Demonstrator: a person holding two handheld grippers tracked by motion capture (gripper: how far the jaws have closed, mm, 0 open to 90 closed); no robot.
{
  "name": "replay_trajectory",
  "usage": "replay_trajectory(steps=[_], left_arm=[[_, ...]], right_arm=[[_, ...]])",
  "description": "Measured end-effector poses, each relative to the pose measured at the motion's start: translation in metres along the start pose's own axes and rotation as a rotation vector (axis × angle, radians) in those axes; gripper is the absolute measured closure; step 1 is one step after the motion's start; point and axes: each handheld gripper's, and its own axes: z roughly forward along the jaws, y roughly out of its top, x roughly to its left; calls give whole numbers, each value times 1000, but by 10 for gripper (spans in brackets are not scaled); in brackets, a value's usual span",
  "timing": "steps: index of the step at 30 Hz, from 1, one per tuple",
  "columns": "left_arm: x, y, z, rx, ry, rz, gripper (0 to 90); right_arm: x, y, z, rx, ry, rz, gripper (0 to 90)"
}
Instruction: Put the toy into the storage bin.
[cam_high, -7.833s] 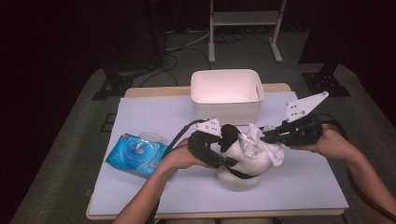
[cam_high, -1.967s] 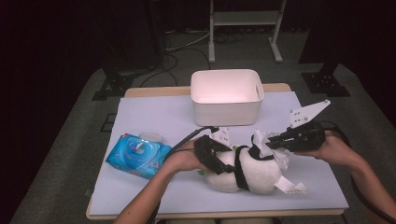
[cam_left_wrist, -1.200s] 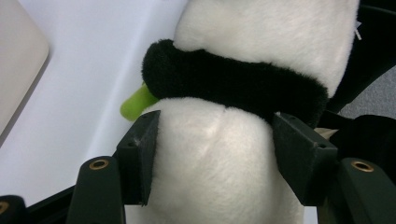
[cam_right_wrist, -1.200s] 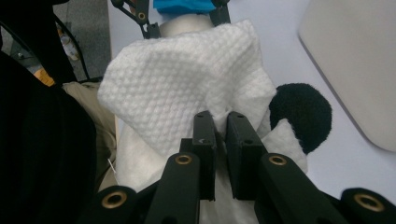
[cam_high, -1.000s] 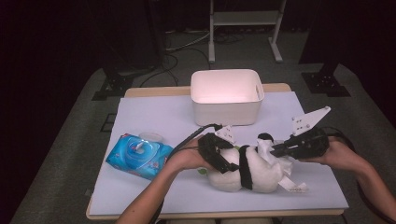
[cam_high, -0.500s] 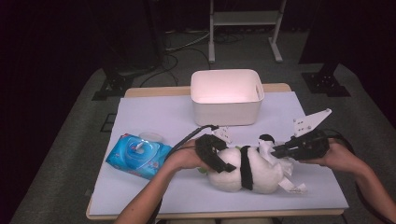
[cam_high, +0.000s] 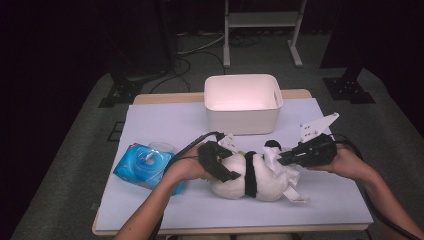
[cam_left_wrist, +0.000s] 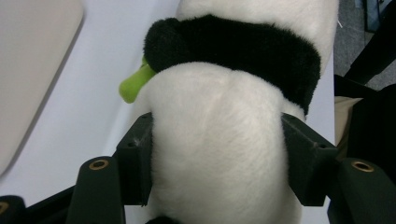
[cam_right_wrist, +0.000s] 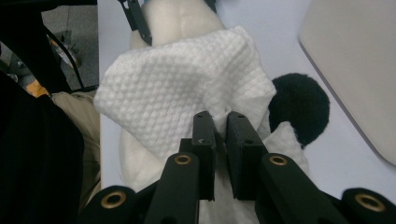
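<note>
A white and black plush panda (cam_high: 257, 182) lies on its side on the white table cover (cam_high: 165, 125). My left gripper (cam_high: 231, 167) is shut on its white body (cam_left_wrist: 224, 107), one pad pressing into the fur on each side; its jaws have just been closing on it. A green part (cam_left_wrist: 133, 86) sticks out beside the panda's black band. My right gripper (cam_high: 281, 159) is shut on a white textured wipe (cam_right_wrist: 177, 88), which is draped over the panda next to a black ear (cam_right_wrist: 299, 105).
A white open bin (cam_high: 243, 120) stands just behind the panda. A blue pack of wipes (cam_high: 145, 165) lies at the left, by the left forearm. A loose end of the wipe (cam_high: 295, 195) trails toward the table's front edge.
Earlier the panda was held upright; now it lies on its side, lower on the table. Over the last second both hands have hardly moved.
</note>
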Motion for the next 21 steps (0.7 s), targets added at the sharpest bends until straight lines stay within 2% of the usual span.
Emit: replay_trajectory(steps=[4, 6, 10, 16, 21], left_arm=[[-4, 0, 0, 2, 3, 9, 344], [-6, 2, 1, 7, 10, 16, 336], [-7, 0, 1, 1, 9, 14, 323], [-7, -5, -1, -25, -7, 0, 323], [-6, -9, -2, -45, -27, -15, 321]], right_arm=[[4, 11, 2, 0, 9, -27, 814], [8, 22, 9, 6, 25, -55, 811], [11, 29, 18, 17, 40, -70, 811], [9, 20, 11, 21, 43, -47, 810], [10, 8, 3, 38, 25, -33, 810]])
